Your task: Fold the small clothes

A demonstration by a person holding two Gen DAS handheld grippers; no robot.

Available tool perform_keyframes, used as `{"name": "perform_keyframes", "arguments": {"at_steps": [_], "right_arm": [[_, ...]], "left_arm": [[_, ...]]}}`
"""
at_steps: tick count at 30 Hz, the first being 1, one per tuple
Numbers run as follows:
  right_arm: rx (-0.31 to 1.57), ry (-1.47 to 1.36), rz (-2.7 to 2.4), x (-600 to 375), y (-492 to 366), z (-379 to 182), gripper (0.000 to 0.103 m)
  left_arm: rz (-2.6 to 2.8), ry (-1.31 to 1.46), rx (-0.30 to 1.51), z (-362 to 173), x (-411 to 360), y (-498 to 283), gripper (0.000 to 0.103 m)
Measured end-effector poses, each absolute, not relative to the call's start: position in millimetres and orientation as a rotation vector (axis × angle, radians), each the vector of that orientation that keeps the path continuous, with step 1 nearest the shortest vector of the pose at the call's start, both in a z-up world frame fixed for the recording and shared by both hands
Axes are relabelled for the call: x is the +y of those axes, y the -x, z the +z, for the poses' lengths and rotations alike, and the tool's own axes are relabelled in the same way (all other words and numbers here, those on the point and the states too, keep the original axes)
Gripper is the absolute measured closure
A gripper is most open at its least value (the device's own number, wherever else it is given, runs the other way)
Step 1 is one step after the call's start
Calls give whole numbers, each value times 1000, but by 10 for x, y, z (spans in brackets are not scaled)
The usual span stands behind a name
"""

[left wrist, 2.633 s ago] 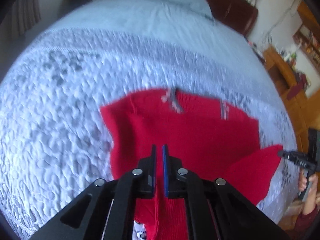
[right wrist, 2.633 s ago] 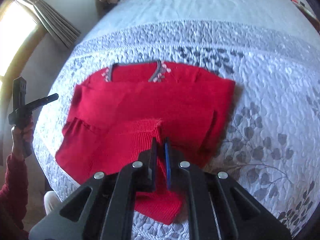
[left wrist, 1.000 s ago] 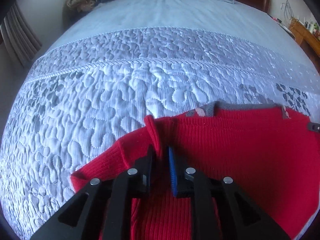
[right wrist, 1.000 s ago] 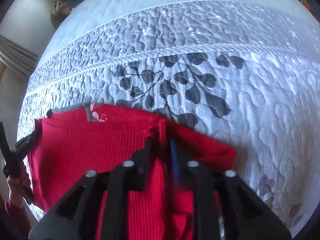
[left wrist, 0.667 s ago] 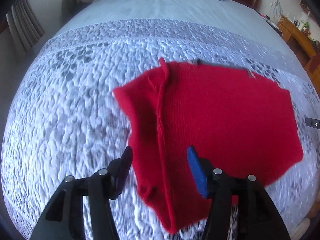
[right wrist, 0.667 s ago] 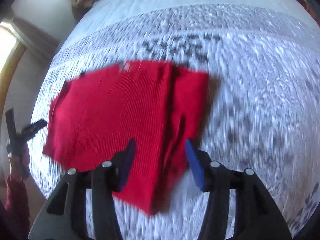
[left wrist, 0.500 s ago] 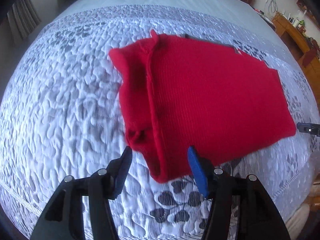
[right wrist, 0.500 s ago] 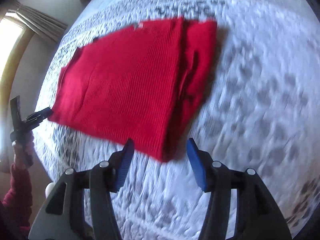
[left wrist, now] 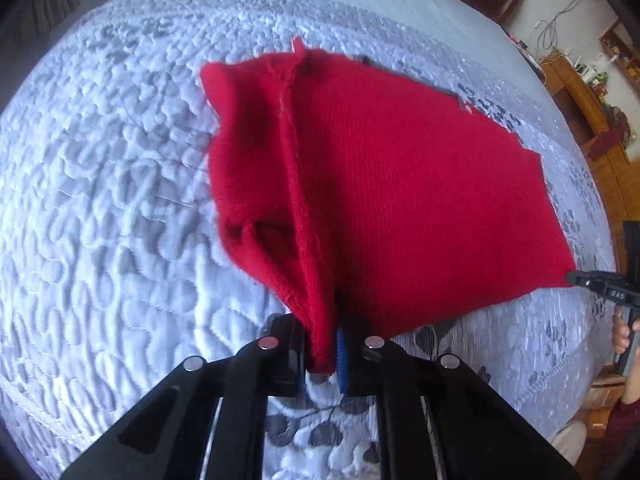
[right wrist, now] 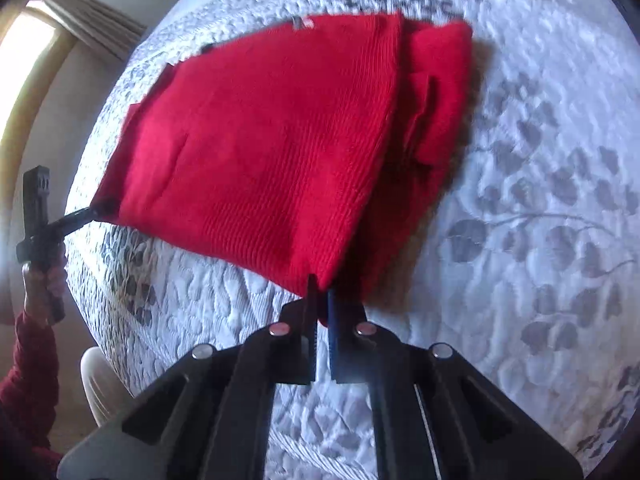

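Sweater: the red sweater point(left wrist: 400, 184) is lying folded on the quilted bedspread point(left wrist: 100, 200), near the bed's near edge. The folded-in sleeve layers are showing as a thicker strip on one side, left in the left wrist view and right in the right wrist view.

Left tongs: the left gripper point(left wrist: 322, 354) is pinching the near left corner of the sweater. Its jaws have just been closing; half a second ago they were standing wide apart with the corner only lying between them. Now a bunch of red knit is pressed between the pads and is pulled up into a ridge.

Right tongs: the right gripper point(right wrist: 320, 308) is gripping the near right corner of the sweater point(right wrist: 272, 140). These jaws also have just been closing from a wide stance. Now they are nearly together, with the tip of the red cloth sitting between them.

Change: one second ago both grippers were at the collar end of the sweater. Now the collar end is lying far from the cameras and the near edge is being held at both corners.

Other view of each: the right gripper point(left wrist: 592, 282) is showing at the right corner, and the left gripper point(right wrist: 86, 213) at the left corner.

Person: a hand point(right wrist: 42, 284) in a dark red sleeve point(right wrist: 24, 380) is holding the left tool's handle.
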State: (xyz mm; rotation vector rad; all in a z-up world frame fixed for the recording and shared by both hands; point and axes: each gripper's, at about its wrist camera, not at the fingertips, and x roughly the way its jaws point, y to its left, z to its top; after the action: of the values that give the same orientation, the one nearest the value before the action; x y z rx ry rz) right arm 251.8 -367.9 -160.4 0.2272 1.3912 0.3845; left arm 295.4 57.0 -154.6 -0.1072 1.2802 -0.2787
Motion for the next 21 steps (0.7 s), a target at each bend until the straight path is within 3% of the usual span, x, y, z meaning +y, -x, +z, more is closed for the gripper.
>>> {"name": "perform_keyframes", "arguments": {"at_steps": [6, 7, 9, 10, 11, 13, 21], "right_arm": [[1455, -196, 363, -3775, -2463, -1812, 100], [1463, -190, 362, -3751, -2465, -1873, 100], [1452, -224, 364, -3749, -2479, -1884, 94], [1444, -257, 365, -3771, -2480, -1858, 86], [1434, -286, 364, -3800, -2479, -1823, 66], [1408, -320, 345, -3884, -2468, -1722, 51], [1479, -467, 292, -4037, -2597, -1933, 42]], "left_arm": [[-263, 94, 1338, -1787, 638, -2976, 90], [-261, 84, 1332, -1776, 616, -2980, 86], [-262, 84, 1333, -1715, 584, -2978, 74], [-261, 86, 1336, -1682, 581, -2967, 56], [-258, 79, 1332, -1626, 587, -2937, 42], [-259, 76, 1313, -1550, 608, -2904, 29], [-261, 243, 1391, -1817, 653, -3182, 20]]}}
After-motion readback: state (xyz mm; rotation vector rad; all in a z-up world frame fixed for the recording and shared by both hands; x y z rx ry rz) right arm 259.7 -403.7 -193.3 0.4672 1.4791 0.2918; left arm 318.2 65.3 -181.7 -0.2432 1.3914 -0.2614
